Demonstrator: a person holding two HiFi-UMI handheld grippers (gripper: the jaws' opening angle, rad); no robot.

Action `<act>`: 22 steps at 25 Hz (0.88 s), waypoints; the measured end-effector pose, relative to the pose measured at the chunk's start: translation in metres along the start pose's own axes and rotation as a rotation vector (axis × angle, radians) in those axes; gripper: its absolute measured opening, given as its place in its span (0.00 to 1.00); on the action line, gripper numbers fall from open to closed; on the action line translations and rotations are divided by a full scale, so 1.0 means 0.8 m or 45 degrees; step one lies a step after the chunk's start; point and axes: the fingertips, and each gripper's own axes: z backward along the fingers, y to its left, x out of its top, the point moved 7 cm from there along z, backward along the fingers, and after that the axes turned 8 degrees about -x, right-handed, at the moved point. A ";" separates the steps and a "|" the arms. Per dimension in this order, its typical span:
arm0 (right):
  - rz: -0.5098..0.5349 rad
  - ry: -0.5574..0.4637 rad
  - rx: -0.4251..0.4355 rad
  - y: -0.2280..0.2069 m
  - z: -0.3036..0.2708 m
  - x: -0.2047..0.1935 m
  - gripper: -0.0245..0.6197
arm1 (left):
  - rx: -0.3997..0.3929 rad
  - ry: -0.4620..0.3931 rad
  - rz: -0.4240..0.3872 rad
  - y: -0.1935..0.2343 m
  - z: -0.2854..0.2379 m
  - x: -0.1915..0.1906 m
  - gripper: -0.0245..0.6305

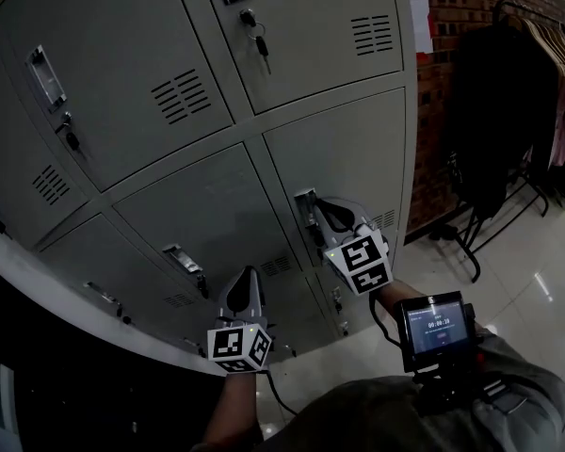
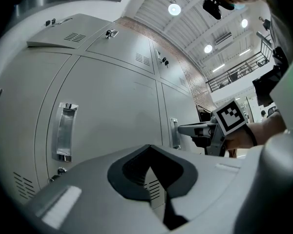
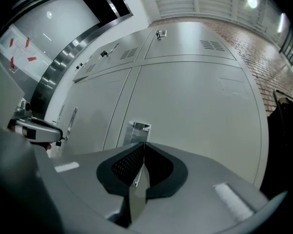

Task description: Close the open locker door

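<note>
A wall of grey metal lockers fills the head view. My right gripper is shut, its tips against the recessed metal handle of a lower locker door, which looks flush with its neighbours. In the right gripper view the gripper has its tips together just below that handle. My left gripper hangs lower and to the left, shut and holding nothing, in front of another door. In the left gripper view the gripper points at a closed door, with the right gripper at its handle.
Keys hang in several locks. A brick wall and a clothes rack with dark garments stand right of the lockers, over a glossy floor. A small screen rides on the person's right forearm.
</note>
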 end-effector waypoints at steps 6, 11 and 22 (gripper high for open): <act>0.022 -0.001 -0.026 0.002 0.001 0.000 0.05 | -0.022 0.000 0.004 0.003 -0.005 -0.003 0.04; 0.036 -0.005 -0.050 0.004 0.001 -0.001 0.05 | -0.032 -0.001 0.013 0.005 -0.005 -0.005 0.04; 0.048 0.002 -0.050 0.003 0.002 -0.001 0.06 | -0.056 0.006 0.015 0.001 -0.003 -0.004 0.04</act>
